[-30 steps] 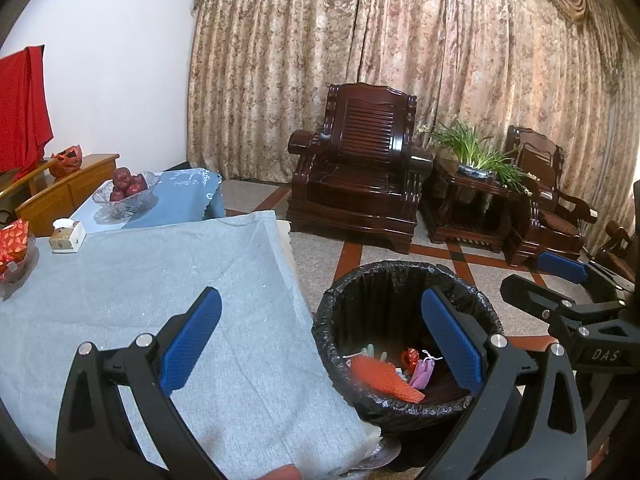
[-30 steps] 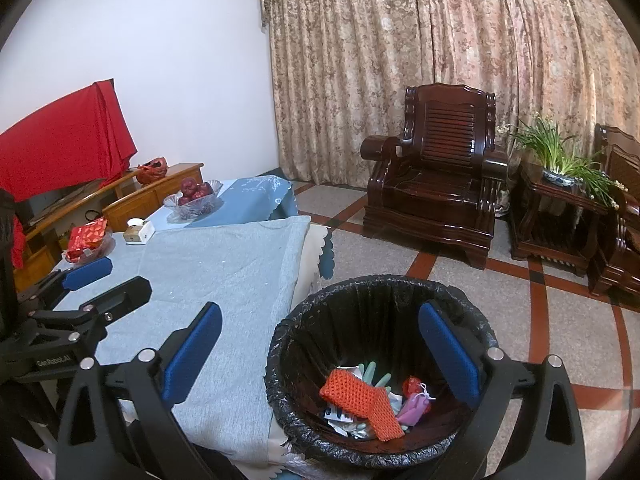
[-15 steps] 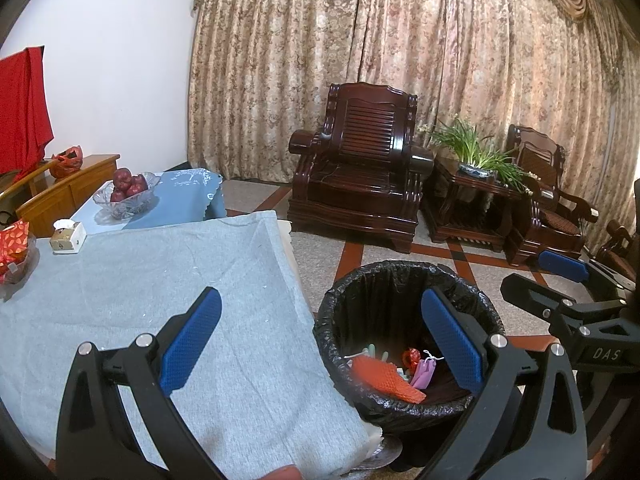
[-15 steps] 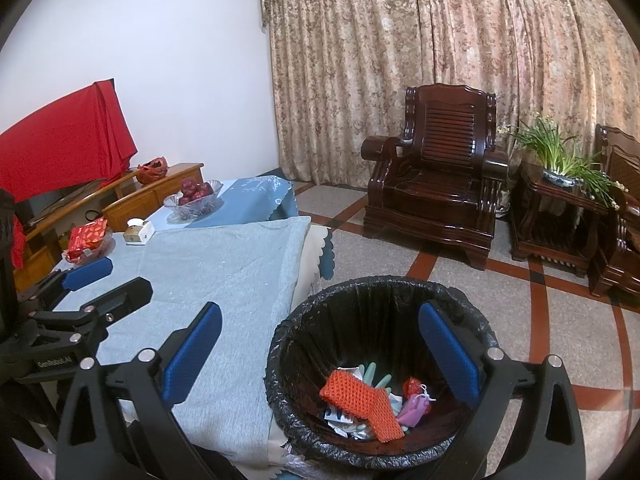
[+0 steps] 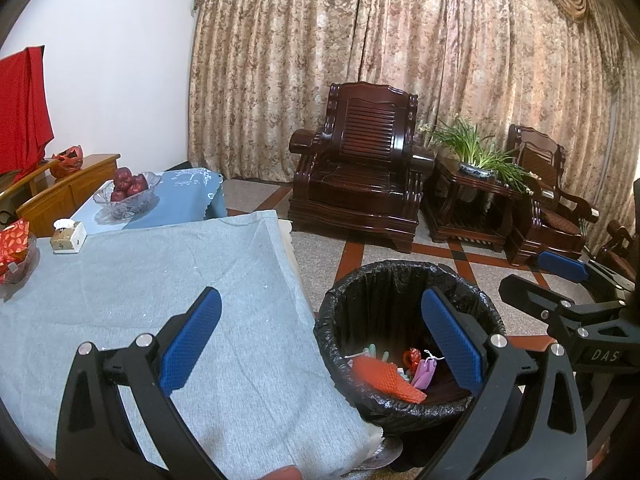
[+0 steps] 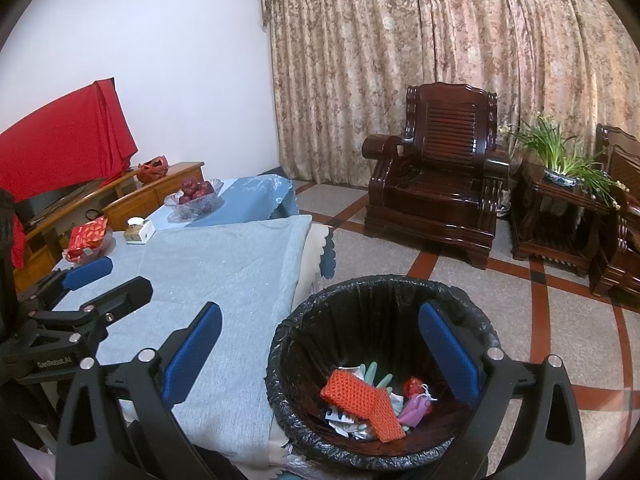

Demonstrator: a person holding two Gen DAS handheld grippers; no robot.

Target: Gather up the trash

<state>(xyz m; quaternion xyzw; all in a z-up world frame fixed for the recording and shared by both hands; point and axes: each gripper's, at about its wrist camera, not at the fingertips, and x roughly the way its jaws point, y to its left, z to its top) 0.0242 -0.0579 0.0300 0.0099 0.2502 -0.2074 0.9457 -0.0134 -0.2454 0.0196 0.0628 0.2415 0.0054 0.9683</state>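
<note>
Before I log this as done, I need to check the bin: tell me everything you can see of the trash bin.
The trash bin is round, lined with a crinkled black plastic bag folded over its rim. It stands upright on the floor against the table's cloth-draped edge. At the bottom lie an orange mesh piece, pale green sticks, a small red item, a purple item and paper scraps. It is mostly empty. Neither open gripper touches it.

The right gripper [image 5: 560,284] reads "DAS"; the left gripper [image 6: 100,284] reads "GenRobot.AI".
</note>
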